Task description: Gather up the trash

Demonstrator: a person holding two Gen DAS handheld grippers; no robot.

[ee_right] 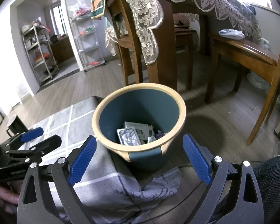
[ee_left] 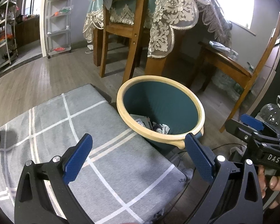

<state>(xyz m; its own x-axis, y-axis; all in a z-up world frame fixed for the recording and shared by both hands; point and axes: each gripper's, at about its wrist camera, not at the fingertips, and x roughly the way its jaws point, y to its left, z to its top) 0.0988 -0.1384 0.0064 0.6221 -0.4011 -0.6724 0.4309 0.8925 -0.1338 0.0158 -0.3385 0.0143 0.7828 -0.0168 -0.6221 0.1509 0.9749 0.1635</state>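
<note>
Two empty grippers hover beside a part-filled bin.

The left gripper (ee_left: 138, 156) and right gripper (ee_right: 140, 158) are spread wide, holding nothing, just short of the teal bin (ee_right: 140, 155). Inside it lie packaging (ee_right: 138, 130) and crumpled wrappers (ee_left: 163, 127); no loose trash is visible beyond, so collection looks mostly done.

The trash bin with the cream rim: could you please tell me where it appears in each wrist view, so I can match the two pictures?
Left wrist view: the trash bin stands right of centre, beyond the open left gripper.
Right wrist view: the bin sits at centre, between the open right gripper's fingers.
Shared landmark: the grey checked cloth bordering the bin's left side.
</note>
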